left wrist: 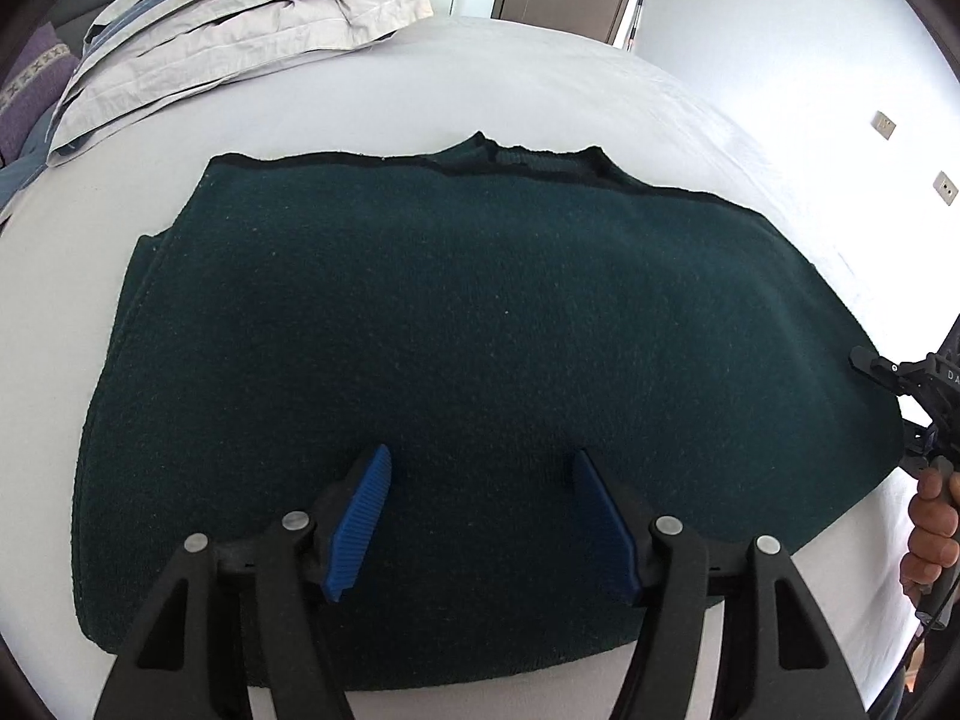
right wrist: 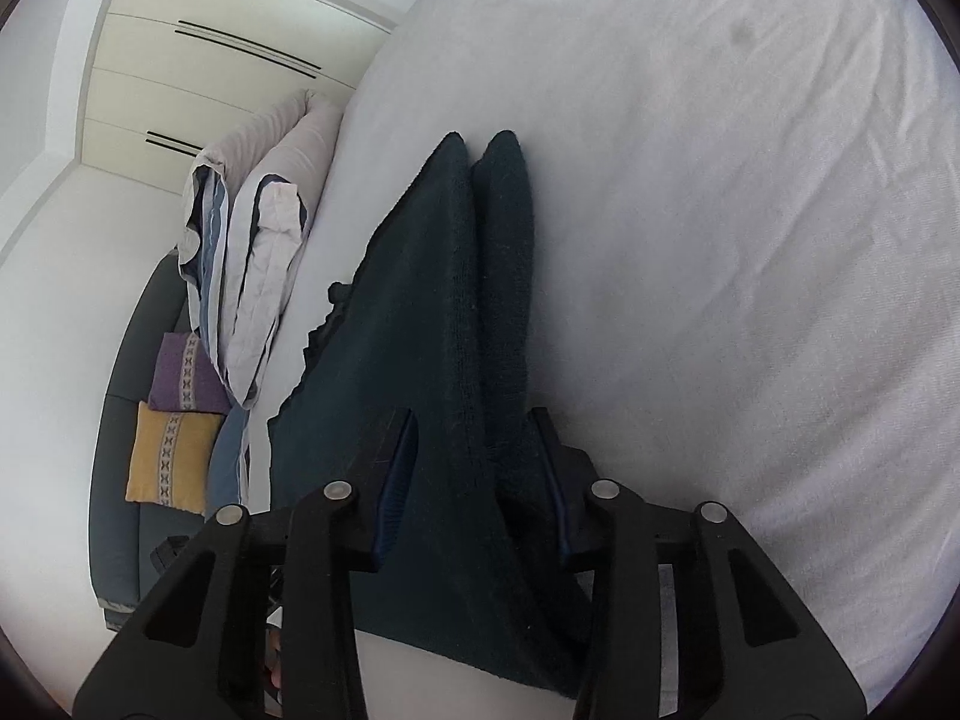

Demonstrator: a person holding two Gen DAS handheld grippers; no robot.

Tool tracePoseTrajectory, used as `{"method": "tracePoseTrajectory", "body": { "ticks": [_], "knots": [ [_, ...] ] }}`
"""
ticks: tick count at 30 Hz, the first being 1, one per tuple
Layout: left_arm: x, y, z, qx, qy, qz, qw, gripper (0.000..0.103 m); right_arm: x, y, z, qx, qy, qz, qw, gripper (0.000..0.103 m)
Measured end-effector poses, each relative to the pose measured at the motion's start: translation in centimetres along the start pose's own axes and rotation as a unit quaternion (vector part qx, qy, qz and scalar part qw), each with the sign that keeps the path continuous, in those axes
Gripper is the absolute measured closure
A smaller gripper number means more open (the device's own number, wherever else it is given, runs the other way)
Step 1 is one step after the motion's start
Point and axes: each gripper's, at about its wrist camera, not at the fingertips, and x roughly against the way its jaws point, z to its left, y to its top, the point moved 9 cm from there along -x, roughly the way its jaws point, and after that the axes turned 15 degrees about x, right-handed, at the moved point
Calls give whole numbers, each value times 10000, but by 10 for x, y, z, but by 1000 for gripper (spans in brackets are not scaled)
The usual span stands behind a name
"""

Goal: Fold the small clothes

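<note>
Beneath the left tool [left wrist: 480, 516], spread wide and empty, the dark green sweater [left wrist: 480, 330] lies flat on the bed [left wrist: 540, 78], partly folded. Right tool [right wrist: 480, 480] straddles its doubled edge, unclamped; further folds likely remain.

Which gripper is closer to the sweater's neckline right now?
Left, as far as these views show. The left gripper hovers open over the middle of the green sweater, facing the neckline. The right gripper straddles the sweater's side edge, open.
</note>
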Motion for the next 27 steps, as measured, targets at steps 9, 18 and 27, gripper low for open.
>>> {"method": "tracePoseTrajectory", "body": {
  "ticks": [9,18,27],
  "knots": [
    [0,1,1,-13,38,-1,10000,36,-8,1,-4,58,-118,59,9999,81],
    [-4,2,0,-3,-2,6,10000,36,-7,3,15,520,-690,4,9963,89],
    [7,12,15,518,-526,225,9970,48,-6,17,69,1197,-1260,74,9848,90]
  ]
}}
